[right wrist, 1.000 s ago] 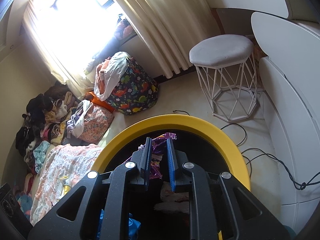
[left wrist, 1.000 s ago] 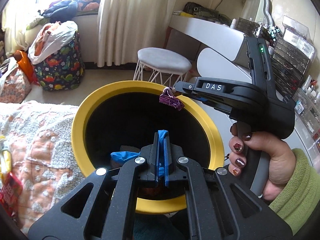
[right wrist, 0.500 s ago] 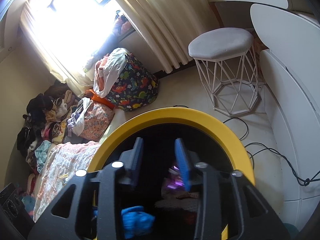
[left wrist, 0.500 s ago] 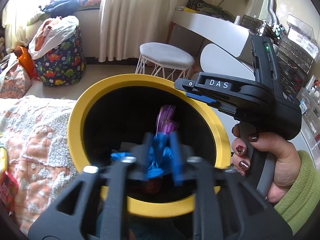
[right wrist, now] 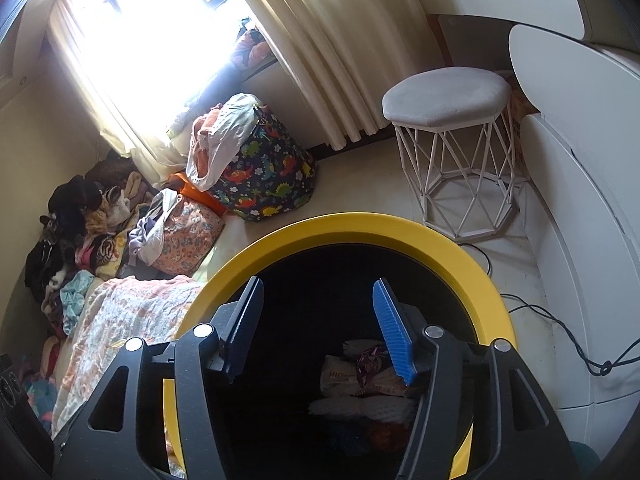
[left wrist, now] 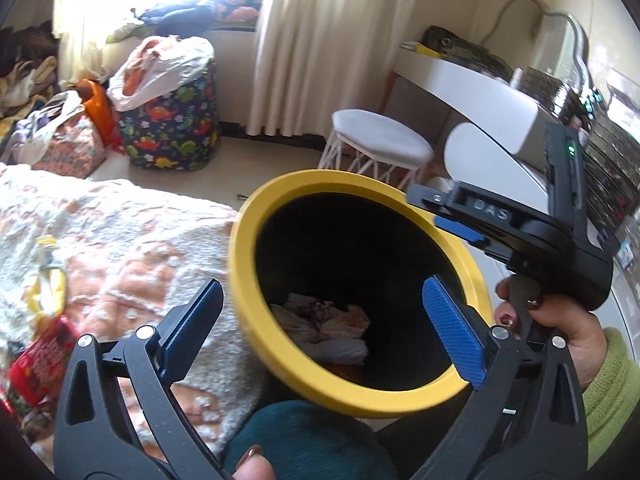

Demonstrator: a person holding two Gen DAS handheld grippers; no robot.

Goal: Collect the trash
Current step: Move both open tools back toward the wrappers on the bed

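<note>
Both claws hang spread wide and empty over the yellow-rimmed bin (left wrist: 244,280). The left gripper (left wrist: 324,320) straddles its near rim; the right gripper (right wrist: 318,320) sits above the opening. Below its fingers, a purple wrapper (right wrist: 368,360) lies on crumpled trash (left wrist: 320,328).

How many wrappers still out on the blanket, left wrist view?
2 visible: a yellow wrapper and a red packet just below it, both near the blanket's left edge. The left gripper may hide more.
</note>
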